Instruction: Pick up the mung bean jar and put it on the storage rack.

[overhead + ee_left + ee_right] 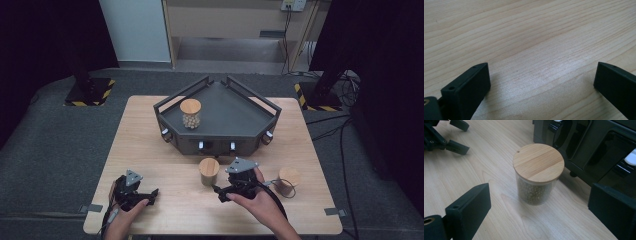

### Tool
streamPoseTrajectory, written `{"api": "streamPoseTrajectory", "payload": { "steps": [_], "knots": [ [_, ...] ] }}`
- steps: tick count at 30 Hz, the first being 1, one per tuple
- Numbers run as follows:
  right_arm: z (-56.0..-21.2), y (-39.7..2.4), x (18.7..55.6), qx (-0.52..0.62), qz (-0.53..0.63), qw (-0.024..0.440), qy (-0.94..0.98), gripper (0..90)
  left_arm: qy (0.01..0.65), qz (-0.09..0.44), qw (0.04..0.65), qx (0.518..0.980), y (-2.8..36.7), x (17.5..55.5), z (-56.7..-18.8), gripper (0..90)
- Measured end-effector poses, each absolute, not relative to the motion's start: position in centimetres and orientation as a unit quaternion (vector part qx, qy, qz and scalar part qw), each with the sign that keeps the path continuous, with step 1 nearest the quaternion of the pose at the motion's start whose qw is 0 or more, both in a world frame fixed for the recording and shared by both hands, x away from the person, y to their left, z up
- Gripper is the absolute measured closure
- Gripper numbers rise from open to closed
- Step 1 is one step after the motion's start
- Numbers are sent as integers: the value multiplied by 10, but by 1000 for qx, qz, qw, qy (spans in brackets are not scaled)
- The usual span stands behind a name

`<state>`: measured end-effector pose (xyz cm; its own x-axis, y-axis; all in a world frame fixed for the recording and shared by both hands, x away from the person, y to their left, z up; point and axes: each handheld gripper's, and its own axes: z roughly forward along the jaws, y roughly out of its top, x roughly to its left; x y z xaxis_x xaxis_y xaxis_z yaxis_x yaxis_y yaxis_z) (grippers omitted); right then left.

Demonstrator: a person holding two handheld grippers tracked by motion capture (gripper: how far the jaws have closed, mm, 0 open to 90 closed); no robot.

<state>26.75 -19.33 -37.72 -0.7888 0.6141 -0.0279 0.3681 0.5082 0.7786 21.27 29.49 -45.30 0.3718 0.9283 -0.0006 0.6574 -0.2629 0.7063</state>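
Right gripper [537,212]: jaws spread wide, holding nothing, pointed at the jar
Jar [537,173]: upright on the table [150,145], wooden lid on, just ahead of those jaws, beside the dark tray [225,120]
Left gripper [541,82]: released too, hovering over bare wood

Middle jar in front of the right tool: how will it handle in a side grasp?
The jar looks rigid, clear-walled, likely slick and breakable. Nearly full of small grains, so probably heavy for its size. The wooden lid may lift off; grip the body, keep it upright.
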Motion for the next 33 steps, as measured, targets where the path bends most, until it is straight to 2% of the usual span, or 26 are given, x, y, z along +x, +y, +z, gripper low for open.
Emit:
{"api": "streamPoseTrajectory", "payload": {
  "steps": [23, 33],
  "knots": [
    [-383, -170, 284, 297, 364, 162, 868, 55, 518, 214, 317, 765, 295, 213, -453, 0],
    [-391, -162, 290, 294, 360, 151, 872, 56, 518, 214, 317, 765, 295, 213, -453, 0]
  ]
}}
